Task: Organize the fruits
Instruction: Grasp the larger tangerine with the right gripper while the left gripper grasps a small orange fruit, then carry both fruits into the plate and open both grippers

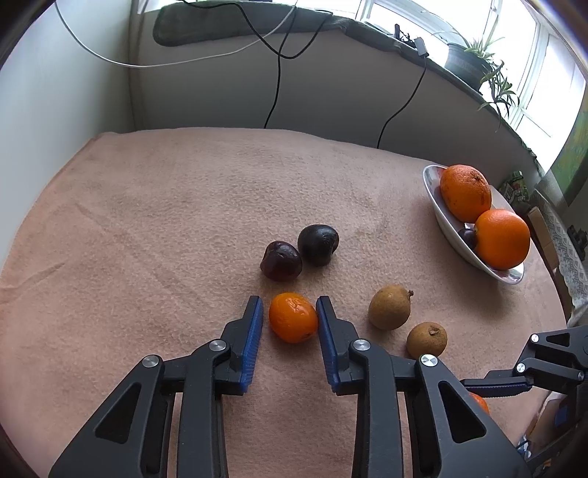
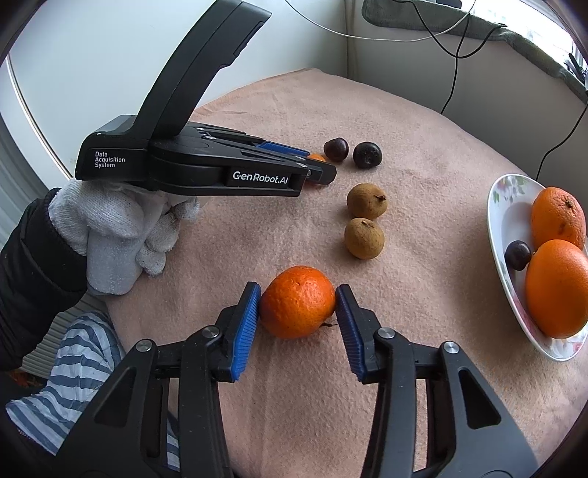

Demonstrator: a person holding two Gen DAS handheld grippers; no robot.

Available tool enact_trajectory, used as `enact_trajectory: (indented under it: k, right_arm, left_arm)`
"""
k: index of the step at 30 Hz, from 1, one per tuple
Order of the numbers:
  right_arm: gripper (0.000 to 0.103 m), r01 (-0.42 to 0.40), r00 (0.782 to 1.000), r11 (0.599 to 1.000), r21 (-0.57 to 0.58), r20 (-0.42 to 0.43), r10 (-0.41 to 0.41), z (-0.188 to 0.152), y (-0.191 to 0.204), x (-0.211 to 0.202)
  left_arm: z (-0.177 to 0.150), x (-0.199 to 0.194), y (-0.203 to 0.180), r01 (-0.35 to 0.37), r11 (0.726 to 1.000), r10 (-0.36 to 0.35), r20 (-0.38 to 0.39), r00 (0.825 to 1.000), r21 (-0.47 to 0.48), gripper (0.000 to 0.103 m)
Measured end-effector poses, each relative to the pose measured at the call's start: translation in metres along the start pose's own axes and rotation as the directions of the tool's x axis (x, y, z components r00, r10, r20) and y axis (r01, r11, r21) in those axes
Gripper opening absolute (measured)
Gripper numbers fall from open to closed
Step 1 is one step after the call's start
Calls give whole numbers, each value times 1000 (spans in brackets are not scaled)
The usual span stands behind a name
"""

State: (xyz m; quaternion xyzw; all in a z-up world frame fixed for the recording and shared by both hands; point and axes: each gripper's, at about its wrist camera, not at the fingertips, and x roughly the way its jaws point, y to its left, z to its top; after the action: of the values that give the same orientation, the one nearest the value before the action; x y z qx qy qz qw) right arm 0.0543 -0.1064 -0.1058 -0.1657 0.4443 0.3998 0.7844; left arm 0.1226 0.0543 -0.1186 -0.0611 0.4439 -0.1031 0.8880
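The right gripper (image 2: 297, 307) straddles a tangerine (image 2: 297, 301), pads touching both flanks (the left gripper (image 1: 289, 320), open, brackets a kumquat (image 1: 293, 317)), the bowl (image 2: 503, 206) lying rightward.

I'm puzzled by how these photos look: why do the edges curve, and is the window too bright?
Left wrist view: fisheye bends the windowsill and panes are blown out white. Right wrist view: dark rounded corners, the plate stretched at the edge; soft daylight, faint shadows, fruit sharp.

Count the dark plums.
3. Two plums sit side by side on the cloth beyond the left gripper: one and its neighbour. A third lies in the dish; others may hide behind the oranges.
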Motion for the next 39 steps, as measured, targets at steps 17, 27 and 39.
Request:
enact_trajectory:
  k: [17, 27, 39]
  right_arm:
    - [42, 19, 998, 999, 47, 51, -22, -4, -14, -16]
    - [42, 66, 986, 989, 135, 140, -85, -7, -45, -49]
    - [42, 124, 963, 968, 218, 209, -170, -7, -88, -84]
  left_arm:
    - [-4, -15, -6, -4, 1000, 4, 40, 999, -4, 23]
    - [5, -31, -25, 34, 999, -35, 90, 995, 18, 23]
    - [24, -28, -61, 81, 995, -87, 107, 990, 61, 23]
